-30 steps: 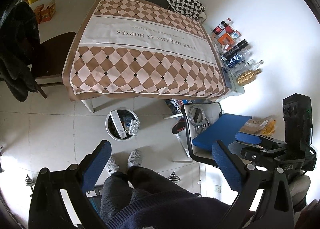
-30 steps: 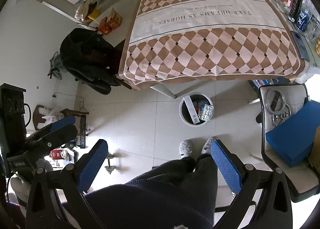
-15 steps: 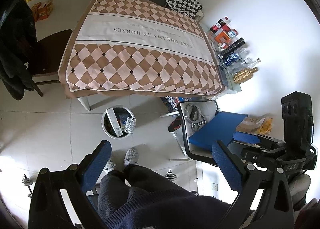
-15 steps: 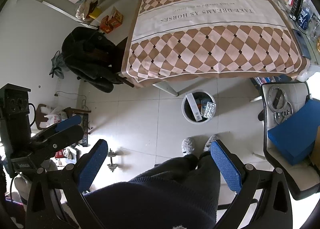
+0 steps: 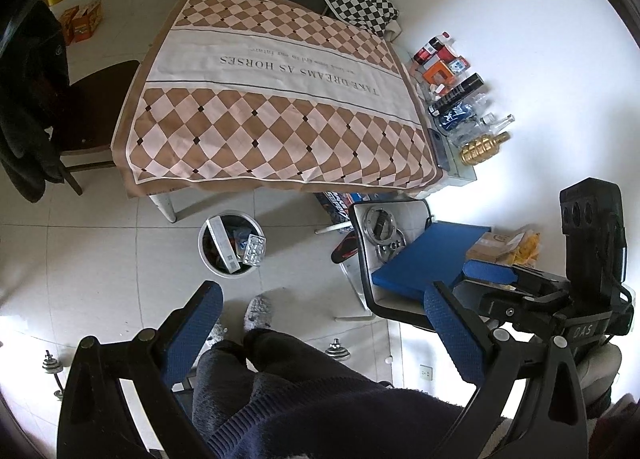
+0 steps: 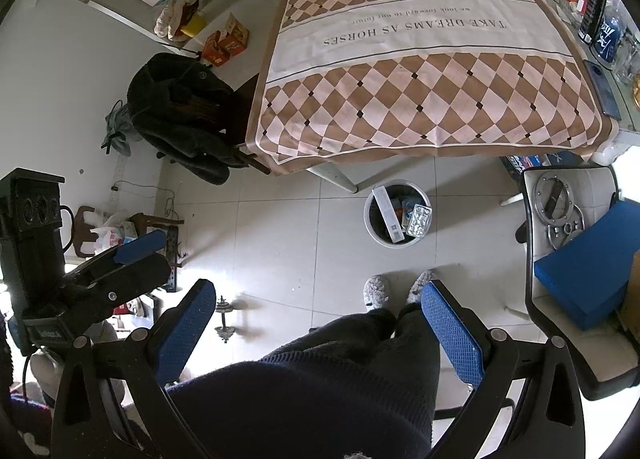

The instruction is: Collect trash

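Left gripper [image 5: 320, 323] jaws spread wide, holding nothing; right gripper [image 6: 316, 319] the same. Both held high, tilted down over the person's legs. Bin [image 6: 374, 229] on floor by the table [image 6: 420, 71] edge, a box [image 6: 388, 215] and blister pack [image 6: 419, 221] inside
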Demonstrator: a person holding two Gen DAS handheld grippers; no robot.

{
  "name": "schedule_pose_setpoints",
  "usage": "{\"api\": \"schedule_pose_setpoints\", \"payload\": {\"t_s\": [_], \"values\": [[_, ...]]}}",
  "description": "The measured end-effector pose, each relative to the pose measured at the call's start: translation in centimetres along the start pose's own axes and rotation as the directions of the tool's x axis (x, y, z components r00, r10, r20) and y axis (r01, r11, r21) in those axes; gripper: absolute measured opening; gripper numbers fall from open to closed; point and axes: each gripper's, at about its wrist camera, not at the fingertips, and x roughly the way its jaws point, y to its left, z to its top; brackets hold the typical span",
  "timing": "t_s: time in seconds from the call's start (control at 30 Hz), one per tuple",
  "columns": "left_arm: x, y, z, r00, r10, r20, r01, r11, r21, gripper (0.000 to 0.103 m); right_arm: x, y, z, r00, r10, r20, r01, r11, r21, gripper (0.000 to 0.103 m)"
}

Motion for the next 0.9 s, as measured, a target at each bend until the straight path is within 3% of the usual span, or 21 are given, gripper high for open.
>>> {"api": "schedule_pose_setpoints", "payload": {"t_s": [0.9], "values": [[-0.37,-0.43,-0.48,1.000,-0.016,-0.005,0.016,1.000,0.003,0.103,-0.06,-0.03,-0.16,1.000,0.002,0.001,-0.002,1.000,0.002,0.103]]}}
